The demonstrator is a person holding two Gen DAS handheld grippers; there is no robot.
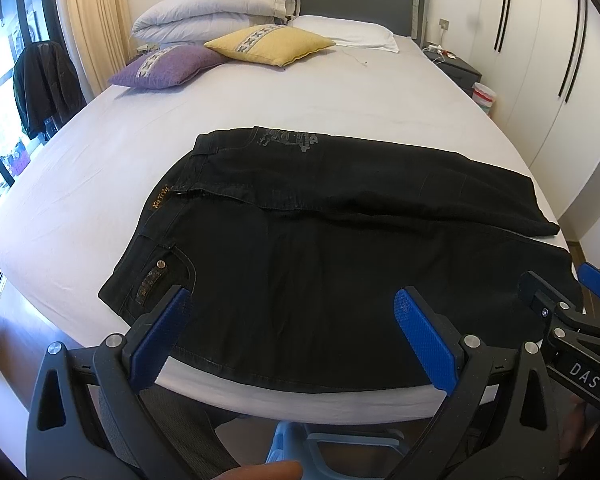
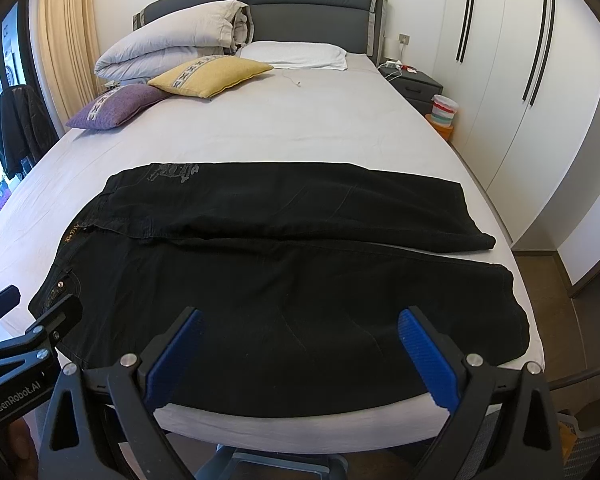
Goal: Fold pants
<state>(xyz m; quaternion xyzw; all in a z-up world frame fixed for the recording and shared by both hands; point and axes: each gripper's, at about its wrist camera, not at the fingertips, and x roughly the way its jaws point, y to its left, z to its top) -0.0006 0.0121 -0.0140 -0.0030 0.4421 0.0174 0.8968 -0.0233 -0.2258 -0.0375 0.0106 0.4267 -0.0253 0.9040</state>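
Left gripper (image 1: 292,300) and right gripper (image 2: 298,320): blue pads spread wide, holding nothing, hovering over the near leg. One pair of black pants (image 2: 284,288) lies flat across the foot of the bed (image 2: 300,128), waistband left, both legs running right. Beyond: two cushions, purple (image 2: 116,110) and yellow (image 2: 210,76).

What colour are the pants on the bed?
Black pants, seen best in the right wrist view.

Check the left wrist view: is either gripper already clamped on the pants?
No: the left gripper and right gripper both hover with jaws open over the pants, holding no cloth.
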